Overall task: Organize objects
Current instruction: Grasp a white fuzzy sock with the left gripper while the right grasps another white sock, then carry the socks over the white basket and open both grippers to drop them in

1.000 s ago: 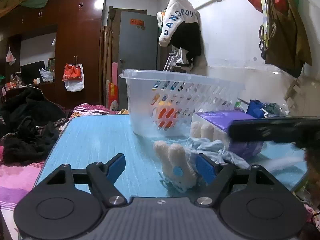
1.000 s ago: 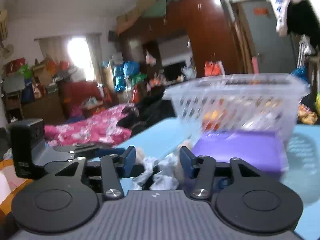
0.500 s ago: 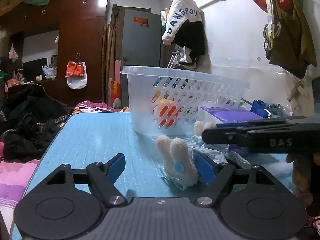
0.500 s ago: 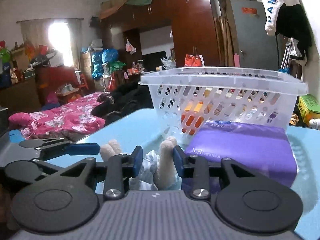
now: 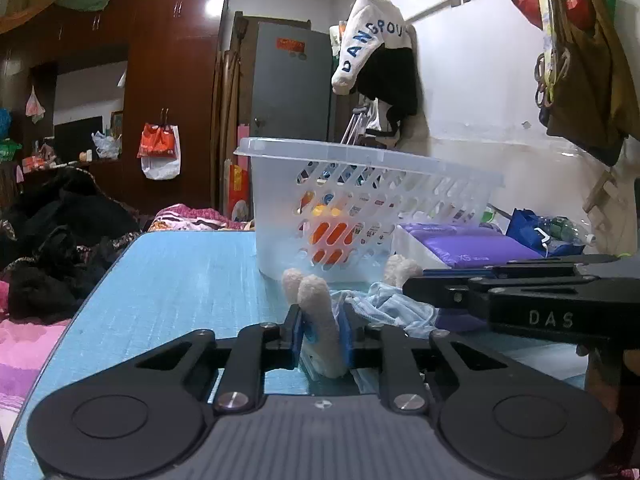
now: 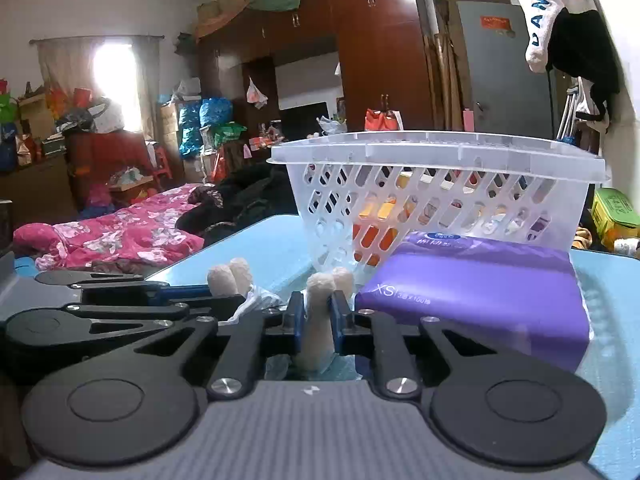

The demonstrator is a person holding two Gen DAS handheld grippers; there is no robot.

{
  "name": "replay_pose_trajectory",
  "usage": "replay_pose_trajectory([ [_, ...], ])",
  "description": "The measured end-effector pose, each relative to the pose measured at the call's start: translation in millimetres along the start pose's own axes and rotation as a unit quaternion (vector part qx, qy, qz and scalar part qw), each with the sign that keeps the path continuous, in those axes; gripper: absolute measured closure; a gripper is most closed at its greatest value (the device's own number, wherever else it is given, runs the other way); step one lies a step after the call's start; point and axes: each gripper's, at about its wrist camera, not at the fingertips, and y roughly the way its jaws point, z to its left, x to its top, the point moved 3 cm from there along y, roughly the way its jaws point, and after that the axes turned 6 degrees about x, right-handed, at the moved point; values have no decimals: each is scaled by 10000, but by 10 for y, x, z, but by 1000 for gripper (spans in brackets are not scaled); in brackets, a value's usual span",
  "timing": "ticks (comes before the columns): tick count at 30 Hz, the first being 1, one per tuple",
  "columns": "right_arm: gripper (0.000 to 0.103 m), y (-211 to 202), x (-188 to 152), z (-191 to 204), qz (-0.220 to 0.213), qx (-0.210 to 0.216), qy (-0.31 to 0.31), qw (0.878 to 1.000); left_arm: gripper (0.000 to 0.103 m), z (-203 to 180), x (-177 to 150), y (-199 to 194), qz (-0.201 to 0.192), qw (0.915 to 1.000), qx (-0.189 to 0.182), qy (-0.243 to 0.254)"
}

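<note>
A small garment of light blue cloth [image 5: 394, 308] with cream fluffy cuffs lies on the blue table [image 5: 176, 280]. My left gripper [image 5: 322, 336] is shut on one pair of fluffy cuffs [image 5: 316, 300]. My right gripper [image 6: 316, 322] is shut on the other fluffy cuffs [image 6: 322, 308]; it also shows from the side in the left wrist view [image 5: 416, 284]. The left gripper shows at the left in the right wrist view [image 6: 240, 300]. A white plastic basket [image 5: 360, 216] with several items inside stands just behind. A purple tissue pack [image 6: 480, 292] lies next to the basket.
The table's left edge drops to a bed with pink bedding [image 6: 112, 236] and dark clothes [image 5: 52, 248]. A blue bag [image 5: 532, 228] sits at the table's right end by the wall. Wardrobes and a grey door [image 5: 292, 92] stand behind.
Both grippers have closed from open onto the fluffy cuffs of the garment. The right gripper has moved in towards the garment from the right.
</note>
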Motion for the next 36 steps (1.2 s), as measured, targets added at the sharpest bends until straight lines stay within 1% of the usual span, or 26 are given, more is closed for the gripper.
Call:
replay_pose_trajectory([
  [6,94,-106,62,40,-146,19,-139,9998,84,3,14,-123,-287,9995,47,114],
  [10,93,-38,74,2,-20,39,-55,10000,84,4,13,-107,-266,9995,62,157],
  [15,85,84,93,-40,49,6,113,9999,84,38,-5,-56,-191,9997,72,126],
  [17,80,118,105,-6,92,77,141,9998,84,46,-3,-54,-187,9997,89,124],
  [23,66,180,126,146,82,61,-24,9999,83,29,-12,-40,-157,9997,92,159],
  [24,66,187,130,155,83,42,-40,9999,83,28,-15,-35,-152,9997,98,159],
  [28,75,225,131,189,212,-149,-187,9995,82,31,-15,-32,-137,9997,98,162],
  [33,77,303,120,251,348,-363,-451,9977,80,-10,-23,-33,-188,9991,228,304],
  [36,82,308,110,270,317,-415,-528,9972,79,-2,-19,-25,-181,9993,217,244],
])
